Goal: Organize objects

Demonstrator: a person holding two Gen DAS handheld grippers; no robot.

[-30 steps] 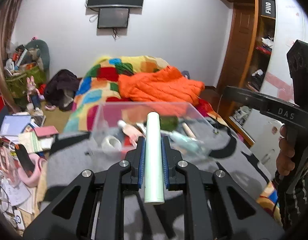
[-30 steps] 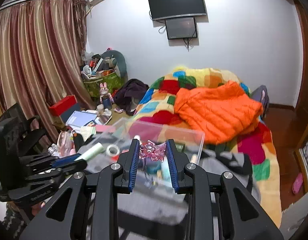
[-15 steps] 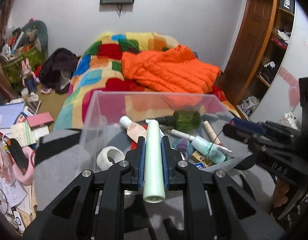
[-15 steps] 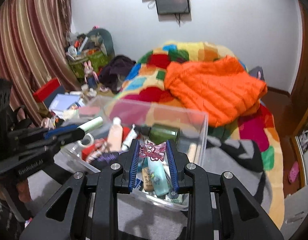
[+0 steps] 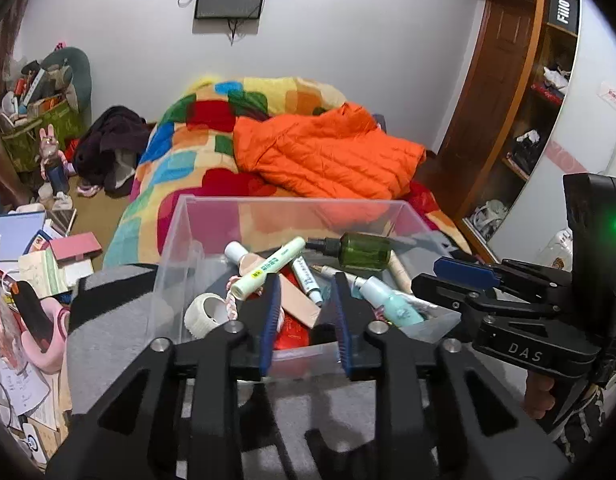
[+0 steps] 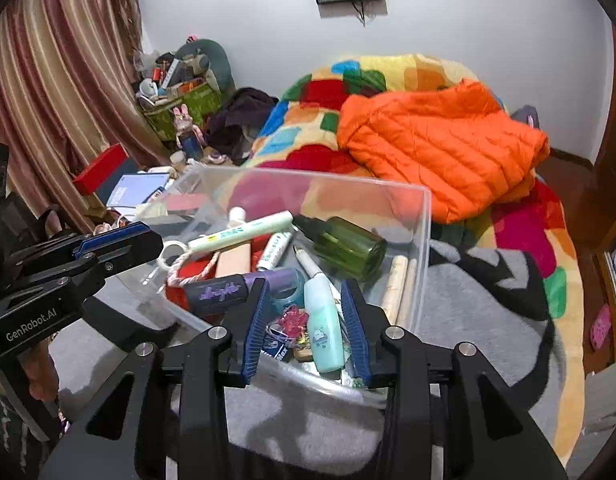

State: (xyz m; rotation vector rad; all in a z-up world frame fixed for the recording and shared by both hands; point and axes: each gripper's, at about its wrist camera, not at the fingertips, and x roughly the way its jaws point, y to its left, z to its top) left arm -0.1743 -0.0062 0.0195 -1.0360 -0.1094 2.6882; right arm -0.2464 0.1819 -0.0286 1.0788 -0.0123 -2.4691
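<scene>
**Both grippers over the clear bin, fingers parting**

The left gripper (image 5: 305, 320) hangs above the near edge of the clear plastic bin (image 5: 175, 240), which sits on a grey and black blanket (image 5: 107, 320). Its blue-padded fingers (image 5: 267, 320) are opening with nothing pinched between them. The pale green tube (image 5: 267, 266) lies free in the bin, slanted across the other items, its near end by the left finger's tip. Just left of it sits a roll of white tape (image 5: 205, 312).

The right gripper (image 6: 305, 320) points down into the bin's near right part. Its fingers are likewise opening, and the pads press on nothing. Below and between them lie a small pink charm (image 6: 293, 318) and a light blue bottle (image 6: 324, 328), both resting among the contents.

The right wrist view shows things that the left view hides behind its own fingers: a dark purple tube with lettering (image 6: 219, 292), the pink charm, and a twisted pink and white cord (image 6: 187, 270). The green bottle (image 6: 348, 246) shows in both, lying on its side towards the far right of the bin. Only the left view takes in the wooden shelving (image 5: 528, 100) on the right; only the right view shows the striped curtain (image 6: 47, 80) on the left. Beyond the bin, an orange padded jacket (image 6: 440, 148) lies on the colourful bed cover (image 5: 179, 160).
</scene>
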